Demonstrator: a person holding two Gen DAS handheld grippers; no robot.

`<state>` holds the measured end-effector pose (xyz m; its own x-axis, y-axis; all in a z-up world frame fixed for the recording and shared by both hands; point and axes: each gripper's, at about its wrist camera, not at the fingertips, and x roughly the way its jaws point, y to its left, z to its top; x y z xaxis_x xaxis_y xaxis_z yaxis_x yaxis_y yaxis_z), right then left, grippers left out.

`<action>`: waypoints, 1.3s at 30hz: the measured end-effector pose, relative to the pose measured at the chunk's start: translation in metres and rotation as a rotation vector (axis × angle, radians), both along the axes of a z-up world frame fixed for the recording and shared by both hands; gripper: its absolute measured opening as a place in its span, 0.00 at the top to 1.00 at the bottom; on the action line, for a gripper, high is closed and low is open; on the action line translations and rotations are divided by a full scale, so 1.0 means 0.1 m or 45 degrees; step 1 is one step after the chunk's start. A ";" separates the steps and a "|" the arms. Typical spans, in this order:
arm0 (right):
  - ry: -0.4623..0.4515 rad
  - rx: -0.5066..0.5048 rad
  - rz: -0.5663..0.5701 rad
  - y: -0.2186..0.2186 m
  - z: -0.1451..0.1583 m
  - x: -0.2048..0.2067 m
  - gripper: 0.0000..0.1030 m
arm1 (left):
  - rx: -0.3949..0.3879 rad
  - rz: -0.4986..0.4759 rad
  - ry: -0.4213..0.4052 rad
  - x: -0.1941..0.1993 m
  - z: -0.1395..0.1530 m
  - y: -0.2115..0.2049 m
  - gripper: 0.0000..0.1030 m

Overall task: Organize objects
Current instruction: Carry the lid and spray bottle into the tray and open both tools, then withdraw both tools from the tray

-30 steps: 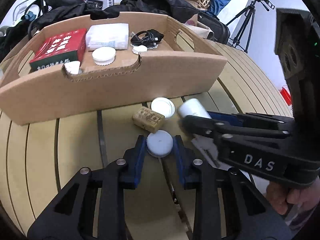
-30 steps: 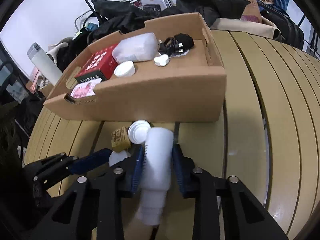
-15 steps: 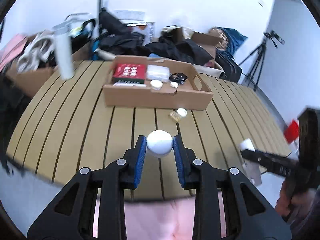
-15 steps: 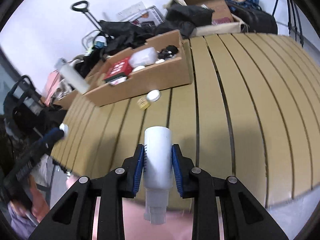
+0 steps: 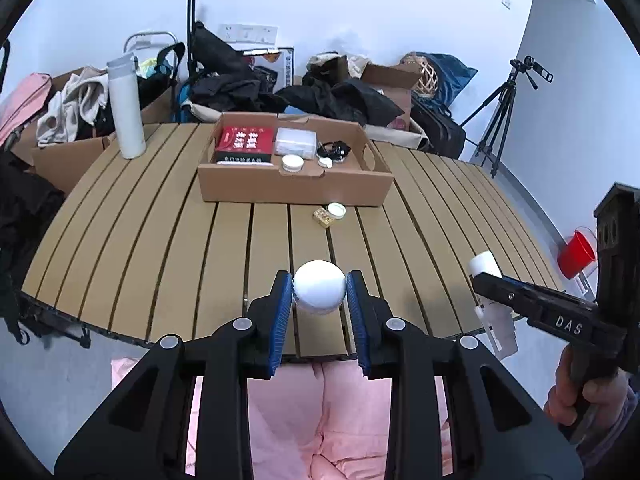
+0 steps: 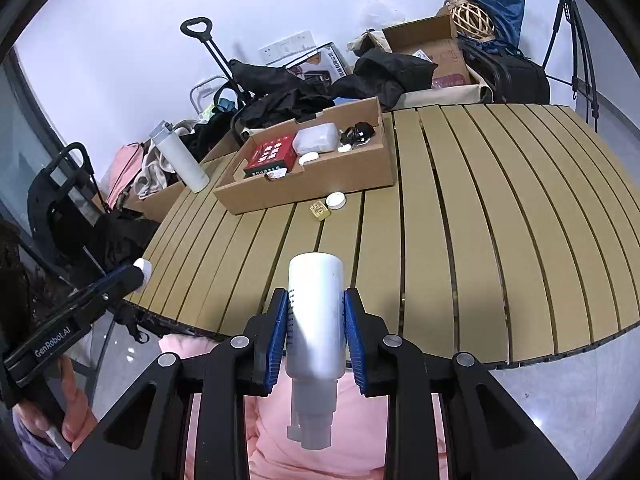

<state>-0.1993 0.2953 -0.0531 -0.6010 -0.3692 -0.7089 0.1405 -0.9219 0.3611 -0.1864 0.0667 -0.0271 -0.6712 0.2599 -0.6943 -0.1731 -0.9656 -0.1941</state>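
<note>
My left gripper (image 5: 319, 292) is shut on a round white cap (image 5: 319, 286), held in the air above the table's near edge. My right gripper (image 6: 316, 308) is shut on a white bottle (image 6: 316, 312), its neck pointing back towards me, also lifted near the near edge. The bottle and right gripper also show in the left wrist view (image 5: 486, 268). The left gripper with the cap shows in the right wrist view (image 6: 138, 272). A cardboard tray (image 5: 296, 192) at the table's far side holds a red box (image 5: 244, 142), a clear packet, a white lid and a black cable.
A small yellow block (image 5: 323, 216) and a white lid (image 5: 337, 210) lie on the slatted table (image 5: 160, 248) just in front of the tray. A tall white flask (image 5: 126, 108) stands at the far left. Bags, boxes and a tripod (image 5: 504, 108) surround the table. A red cup (image 5: 576, 254) sits right.
Both grippers have pulled far back and up from the spot by the tray, carrying the cap and the bottle off the table to its near edge.
</note>
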 end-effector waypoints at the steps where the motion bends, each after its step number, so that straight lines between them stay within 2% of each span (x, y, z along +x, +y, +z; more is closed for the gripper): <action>1: -0.018 -0.024 0.004 0.01 0.00 -0.06 0.71 | 0.006 0.000 -0.004 -0.06 0.02 0.00 0.76; 5: 0.008 -0.027 0.022 -0.04 0.18 -0.46 0.71 | 0.082 -0.057 0.047 -0.61 0.25 -0.02 0.76; 8: 0.066 -0.049 0.040 -0.14 0.38 -1.01 0.71 | 0.073 -0.084 0.037 -1.17 0.30 0.03 0.76; 10: 0.040 -0.112 0.064 -0.21 0.38 -1.51 0.71 | 0.075 -0.115 -0.015 -1.69 0.19 0.09 0.76; 12: -0.063 -0.209 0.081 -0.31 0.23 -2.08 0.71 | 0.080 -0.106 -0.088 -2.10 -0.01 0.13 0.76; 13: -0.108 -0.217 0.074 -0.37 0.13 -2.32 0.71 | 0.075 -0.112 -0.127 -2.29 -0.13 0.15 0.76; 16: -0.199 -0.186 0.053 -0.54 -0.16 -2.92 0.71 | 0.032 -0.093 -0.208 -2.74 -0.52 0.19 0.76; 20: -0.291 -0.079 -0.004 -0.67 -0.60 -3.43 0.71 | 0.012 -0.056 -0.270 -3.01 -0.86 0.17 0.76; 22: -0.344 -0.065 -0.030 -0.70 -0.81 -3.58 0.71 | 0.034 -0.074 -0.263 -3.05 -0.96 0.15 0.75; 24: -0.360 -0.051 -0.050 -0.71 -0.96 -3.66 0.70 | 0.021 -0.111 -0.252 -3.06 -1.02 0.15 0.61; 26: -0.383 -0.067 -0.051 -0.72 -1.07 -3.71 0.69 | 0.016 -0.105 -0.248 -3.05 -1.02 0.11 0.58; 29: -0.416 -0.136 -0.065 -0.66 -1.11 -3.69 0.54 | 0.044 -0.071 -0.273 -3.01 -0.93 -0.06 0.57; 31: -0.384 -0.136 -0.064 -0.63 -0.95 -3.62 0.39 | 0.038 -0.026 -0.257 -2.91 -0.77 -0.21 0.54; 33: -0.332 -0.104 -0.056 -0.58 -0.69 -3.49 0.38 | 0.024 0.021 -0.210 -2.72 -0.59 -0.35 0.38; 35: -0.289 -0.046 -0.046 -0.51 -0.42 -3.29 0.38 | -0.026 0.077 -0.156 -2.37 -0.40 -0.50 0.29; 39: -0.173 0.137 -0.035 -0.33 0.10 -2.66 0.36 | -0.160 0.124 -0.111 -1.76 -0.17 -0.62 0.19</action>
<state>-0.4650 0.2623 -0.0428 -0.5059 -0.2717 -0.8186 0.0715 -0.9590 0.2742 -0.3626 0.0049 -0.0440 -0.6245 0.1038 -0.7741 -0.0653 -0.9946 -0.0806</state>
